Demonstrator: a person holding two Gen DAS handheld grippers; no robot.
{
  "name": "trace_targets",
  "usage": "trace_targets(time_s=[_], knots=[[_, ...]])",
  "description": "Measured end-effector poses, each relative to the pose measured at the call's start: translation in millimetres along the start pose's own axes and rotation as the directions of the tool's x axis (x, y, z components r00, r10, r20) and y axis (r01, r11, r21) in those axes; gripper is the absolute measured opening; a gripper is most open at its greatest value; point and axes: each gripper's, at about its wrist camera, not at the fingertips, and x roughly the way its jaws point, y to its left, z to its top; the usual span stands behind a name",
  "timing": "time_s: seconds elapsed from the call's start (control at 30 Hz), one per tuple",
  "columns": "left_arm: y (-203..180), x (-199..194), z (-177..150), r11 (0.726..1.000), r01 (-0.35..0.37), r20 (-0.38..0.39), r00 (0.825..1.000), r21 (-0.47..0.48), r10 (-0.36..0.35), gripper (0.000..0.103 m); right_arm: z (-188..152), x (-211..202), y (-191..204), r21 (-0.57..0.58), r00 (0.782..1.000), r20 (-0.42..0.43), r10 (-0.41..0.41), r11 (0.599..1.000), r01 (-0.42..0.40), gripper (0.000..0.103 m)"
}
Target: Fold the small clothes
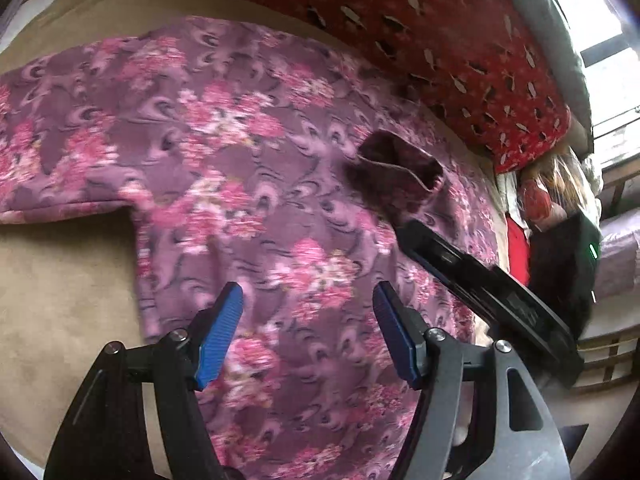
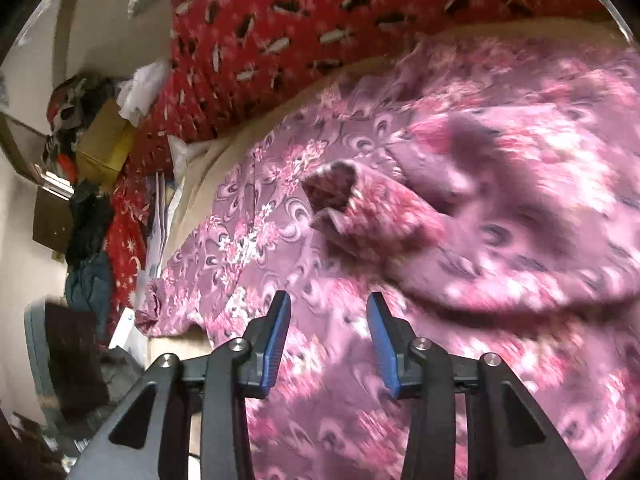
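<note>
A purple garment with pink flowers (image 1: pixel 240 152) lies spread on a beige bed surface (image 1: pixel 60 280); one sleeve runs to the left. Another sleeve lies folded over the body, its open cuff (image 1: pixel 400 164) facing up. My left gripper (image 1: pixel 308 300) is open and empty, just above the garment's body. The right gripper's black finger (image 1: pixel 480 280) shows at the right of the left wrist view. In the right wrist view the garment (image 2: pixel 440 240) fills the frame, with the cuff (image 2: pixel 332 192) ahead. My right gripper (image 2: pixel 328 312) is open and empty above the cloth.
A red patterned quilt (image 1: pixel 440 40) lies along the far side of the bed. A window (image 1: pixel 600 20) is at the right. In the right wrist view a cardboard box (image 2: pixel 104 148) and piled clothes (image 2: pixel 88 220) stand beyond the bed's left edge.
</note>
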Motion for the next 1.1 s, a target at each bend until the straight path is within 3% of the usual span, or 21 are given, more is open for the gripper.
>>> trace_targets(time_s=[0.1, 0.27, 0.47, 0.53, 0.57, 0.6, 0.63, 0.77, 0.93, 1.0, 1.1], knots=[[-22.2, 22.0, 9.9, 1.0, 0.021, -0.044, 0.999, -0.007, -0.022, 0.066, -3.7, -40.9, -35.0, 0.071, 0.997, 0.072, -0.029, 0.997, 0.024, 0.046], [-66.8, 58.1, 28.5, 0.997, 0.055, -0.07, 0.996, -0.053, -0.059, 0.066, -7.4, -85.4, -101.9, 0.21, 0.993, 0.108, -0.037, 0.978, 0.013, 0.046], [-88.1, 93.8, 42.6, 0.993, -0.062, -0.083, 0.995, -0.101, 0.054, 0.07, -16.4, -101.6, -146.9, 0.289, 0.991, 0.132, 0.0, 0.957, -0.038, 0.046], [-90.4, 92.7, 46.0, 0.988, -0.083, -0.046, 0.996, -0.13, 0.077, 0.068, -18.5, -104.5, -154.0, 0.295, 0.99, 0.141, 0.015, 0.954, -0.057, 0.046], [-89.8, 90.1, 47.0, 0.987, -0.082, -0.029, 0.997, -0.139, 0.078, 0.048, -19.8, -106.0, -156.8, 0.296, 0.989, 0.147, 0.022, 0.953, -0.065, 0.046], [-89.8, 84.6, 49.3, 0.987, -0.079, -0.004, 0.997, -0.14, 0.08, 0.015, -20.9, -108.2, -159.7, 0.298, 0.988, 0.151, 0.024, 0.952, -0.069, 0.046], [-88.0, 80.5, 51.3, 0.988, -0.073, -0.002, 0.997, -0.137, 0.074, 0.009, -22.5, -110.8, -162.6, 0.3, 0.987, 0.157, 0.025, 0.951, -0.071, 0.046], [-70.1, 46.8, 52.7, 0.982, -0.076, 0.093, 0.991, -0.175, 0.093, 0.009, -23.2, -121.6, -174.5, 0.307, 0.981, 0.194, 0.01, 0.949, -0.07, 0.046], [-28.7, 0.9, 49.4, 0.957, -0.175, 0.205, 0.953, -0.232, 0.224, 0.009, -21.2, -134.1, -196.2, 0.369, 0.969, 0.246, -0.03, 0.927, -0.066, 0.046], [-4.5, -5.9, 49.3, 0.942, -0.193, 0.201, 0.947, -0.274, 0.252, 0.009, -15.5, -136.4, -204.1, 0.395, 0.962, 0.269, -0.052, 0.917, -0.061, 0.047], [22.9, 0.4, 49.2, 0.925, -0.192, 0.146, 0.957, -0.327, 0.25, 0.009, 1.6, -127.9, -209.9, 0.418, 0.959, 0.278, -0.062, 0.906, -0.062, 0.047]])
